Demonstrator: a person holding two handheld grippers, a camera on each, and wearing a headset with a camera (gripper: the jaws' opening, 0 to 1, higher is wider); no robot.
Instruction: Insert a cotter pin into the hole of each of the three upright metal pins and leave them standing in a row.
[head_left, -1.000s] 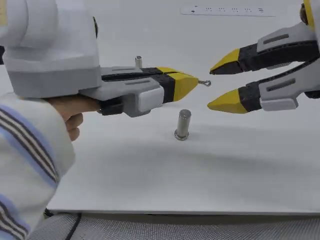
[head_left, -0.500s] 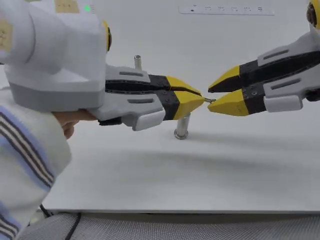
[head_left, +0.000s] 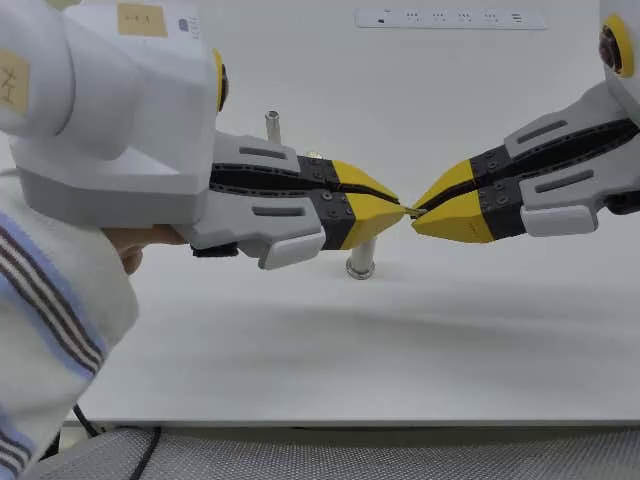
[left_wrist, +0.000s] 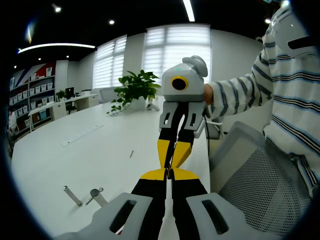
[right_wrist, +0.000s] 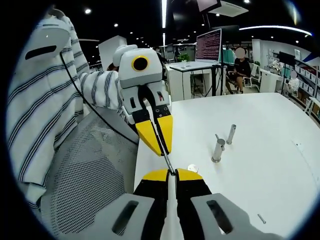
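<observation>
The left gripper (head_left: 398, 208) and right gripper (head_left: 418, 217), tip to tip, both pinch one cotter pin (right_wrist: 164, 154), probably passing it across for a better hold.

Above the table (head_left: 400, 340), the left gripper (head_left: 398, 206) pointed in from 9 o'clock and the right gripper (head_left: 420, 214) from 3 o'clock, tips nose to nose. The cotter pin (head_left: 410, 211) bridged the two, pinched in both. One metal pin (head_left: 360, 266) stood on the table at 7 o'clock from that meeting point, partly behind the left gripper. A second metal pin (head_left: 272, 125) stood well behind at 10 o'clock. A power strip (head_left: 450, 18) lay at the far edge, at 12 o'clock.
</observation>
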